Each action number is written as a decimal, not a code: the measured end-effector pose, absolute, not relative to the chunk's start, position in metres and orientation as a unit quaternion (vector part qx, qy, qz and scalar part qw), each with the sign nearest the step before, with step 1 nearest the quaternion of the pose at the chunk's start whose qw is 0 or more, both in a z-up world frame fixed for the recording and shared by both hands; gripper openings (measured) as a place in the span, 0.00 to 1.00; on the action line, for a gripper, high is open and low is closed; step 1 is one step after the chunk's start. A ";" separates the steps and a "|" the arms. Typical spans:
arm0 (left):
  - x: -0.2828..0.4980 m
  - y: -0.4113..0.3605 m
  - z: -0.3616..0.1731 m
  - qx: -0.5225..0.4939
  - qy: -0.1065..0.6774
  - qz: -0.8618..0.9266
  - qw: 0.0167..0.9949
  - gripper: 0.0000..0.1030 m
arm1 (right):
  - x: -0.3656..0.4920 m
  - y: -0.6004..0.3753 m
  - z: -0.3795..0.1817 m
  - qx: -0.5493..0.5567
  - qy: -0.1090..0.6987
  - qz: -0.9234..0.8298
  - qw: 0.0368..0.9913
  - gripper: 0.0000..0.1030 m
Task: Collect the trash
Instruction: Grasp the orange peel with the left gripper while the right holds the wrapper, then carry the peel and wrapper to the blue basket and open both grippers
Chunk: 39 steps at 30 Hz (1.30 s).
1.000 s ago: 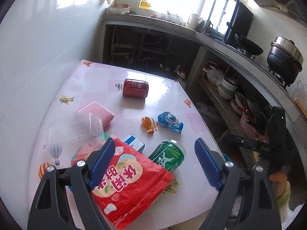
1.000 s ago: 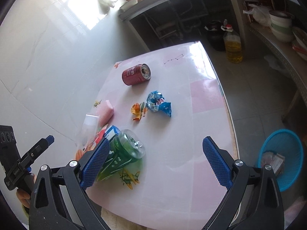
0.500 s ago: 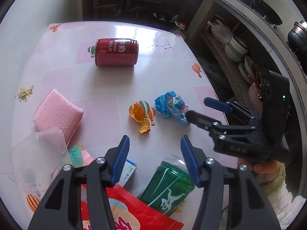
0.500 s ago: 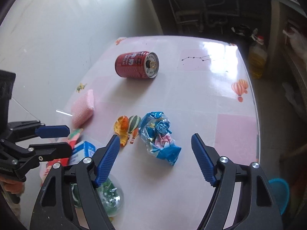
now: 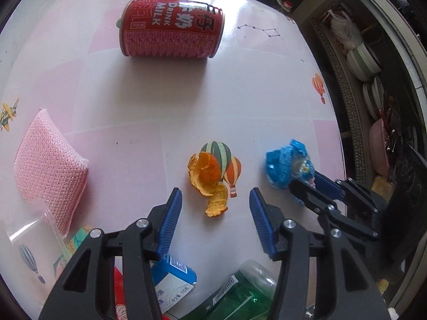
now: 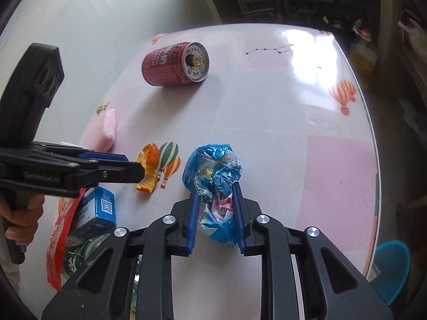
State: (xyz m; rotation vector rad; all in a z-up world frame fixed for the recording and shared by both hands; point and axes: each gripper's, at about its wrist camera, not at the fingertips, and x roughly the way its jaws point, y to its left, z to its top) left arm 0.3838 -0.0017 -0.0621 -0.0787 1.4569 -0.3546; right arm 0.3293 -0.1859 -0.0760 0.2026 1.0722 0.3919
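My right gripper (image 6: 215, 194) is shut on the crumpled blue wrapper (image 6: 213, 165), which rests on the pink table (image 6: 280, 122); the wrapper also shows in the left wrist view (image 5: 285, 165). My left gripper (image 5: 215, 200) is open, its fingers on either side of the near end of an orange peel (image 5: 209, 178), low over the table. The peel also shows in the right wrist view (image 6: 148, 168). A red milk can (image 5: 172, 28) lies on its side farther back, also seen in the right wrist view (image 6: 174, 64).
A pink sponge (image 5: 48, 170) lies at left. A small blue-and-white carton (image 5: 173, 280), a green can (image 5: 240, 293) and a red snack bag (image 6: 57, 242) lie at the near edge. A blue waste basket (image 6: 391, 269) stands on the floor right of the table.
Both grippers moved forward and down. The right closed on the blue wrapper. The left narrowed around the orange peel.
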 end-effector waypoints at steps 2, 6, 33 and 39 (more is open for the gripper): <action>0.385 -0.006 -0.068 -0.032 0.667 -0.162 0.726 0.49 | 0.321 -0.194 -0.076 0.107 0.508 0.180 0.836 0.20; 0.387 -0.012 -0.070 -0.015 0.661 -0.159 0.733 0.49 | 0.302 -0.209 -0.076 0.132 0.506 0.170 0.835 0.20; 0.334 0.018 0.015 0.035 0.506 -0.157 0.847 0.10 | 0.254 -0.241 -0.055 0.205 0.471 0.153 0.844 0.19; 0.285 0.016 0.060 0.019 0.446 -0.176 0.878 0.10 | 0.241 -0.251 -0.038 0.227 0.448 0.159 0.850 0.19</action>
